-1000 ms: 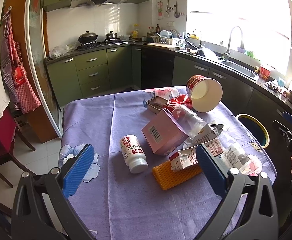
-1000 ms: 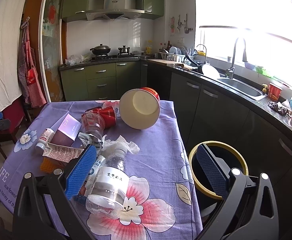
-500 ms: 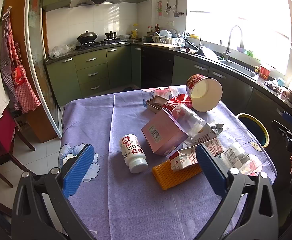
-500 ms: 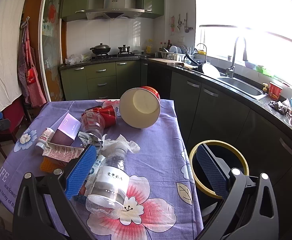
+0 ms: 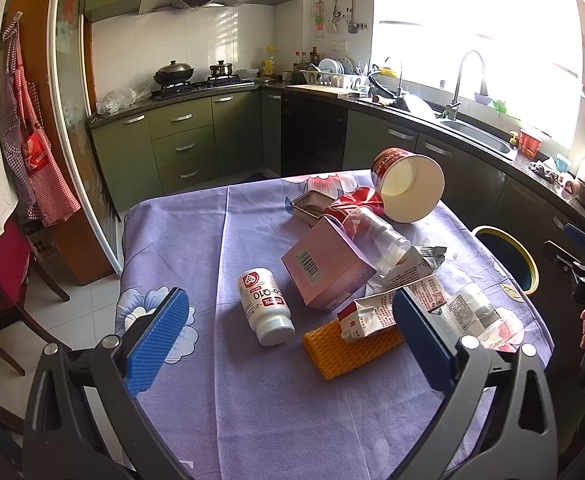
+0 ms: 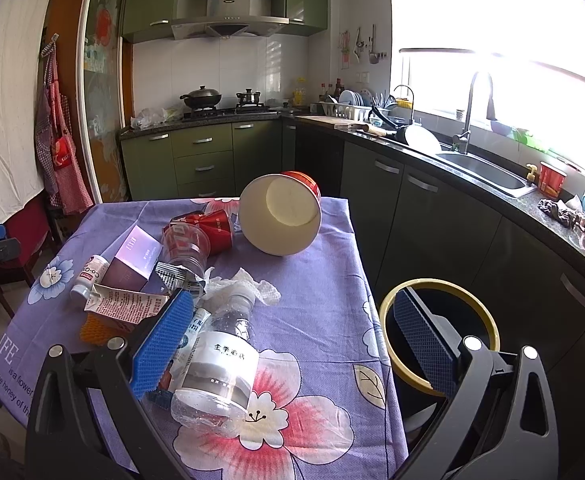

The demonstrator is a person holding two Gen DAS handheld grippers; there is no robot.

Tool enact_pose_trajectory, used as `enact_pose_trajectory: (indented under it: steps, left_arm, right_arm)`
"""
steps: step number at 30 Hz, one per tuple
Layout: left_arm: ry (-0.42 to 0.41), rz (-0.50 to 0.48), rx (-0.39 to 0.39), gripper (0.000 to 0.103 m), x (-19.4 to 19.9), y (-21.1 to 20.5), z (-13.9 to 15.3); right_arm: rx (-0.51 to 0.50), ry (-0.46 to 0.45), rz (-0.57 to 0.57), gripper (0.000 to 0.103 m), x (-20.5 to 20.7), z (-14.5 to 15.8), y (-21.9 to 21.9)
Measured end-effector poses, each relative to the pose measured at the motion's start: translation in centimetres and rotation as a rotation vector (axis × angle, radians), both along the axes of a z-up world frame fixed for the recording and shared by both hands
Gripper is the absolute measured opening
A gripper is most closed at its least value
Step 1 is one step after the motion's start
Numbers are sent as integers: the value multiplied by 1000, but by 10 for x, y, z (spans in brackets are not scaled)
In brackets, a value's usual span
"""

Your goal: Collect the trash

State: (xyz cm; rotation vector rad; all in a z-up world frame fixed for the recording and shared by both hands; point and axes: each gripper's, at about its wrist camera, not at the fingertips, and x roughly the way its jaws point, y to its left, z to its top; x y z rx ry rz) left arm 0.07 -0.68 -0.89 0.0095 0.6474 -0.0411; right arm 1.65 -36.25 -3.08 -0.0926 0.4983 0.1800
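Trash lies on a purple flowered tablecloth (image 5: 196,240): a white pill bottle (image 5: 265,306), a pink box (image 5: 328,268), an orange sponge (image 5: 348,350) under a torn carton (image 5: 376,314), a clear cup (image 5: 380,236), a red can (image 5: 354,203) and a large paper bowl (image 5: 410,188) on its side. My left gripper (image 5: 290,338) is open above the near edge, empty. My right gripper (image 6: 292,344) is open, empty, over a clear plastic bottle (image 6: 218,364). The yellow-rimmed bin (image 6: 438,336) stands beside the table.
A foil tray (image 5: 312,204) sits behind the can. Crumpled tissue (image 6: 248,286) lies by the bottle. Green kitchen cabinets (image 6: 212,160), a counter and a sink (image 6: 480,170) run along the back and right. A red chair (image 5: 0,264) stands at left.
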Motion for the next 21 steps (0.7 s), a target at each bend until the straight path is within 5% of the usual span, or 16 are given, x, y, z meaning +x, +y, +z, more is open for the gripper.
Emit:
enact_pose_trajectory:
  steps: [21]
  left_arm:
    - [6,-9,-3,97,0,-1,-3]
  right_arm:
    - [3,8,-1,99,1,-1,-1]
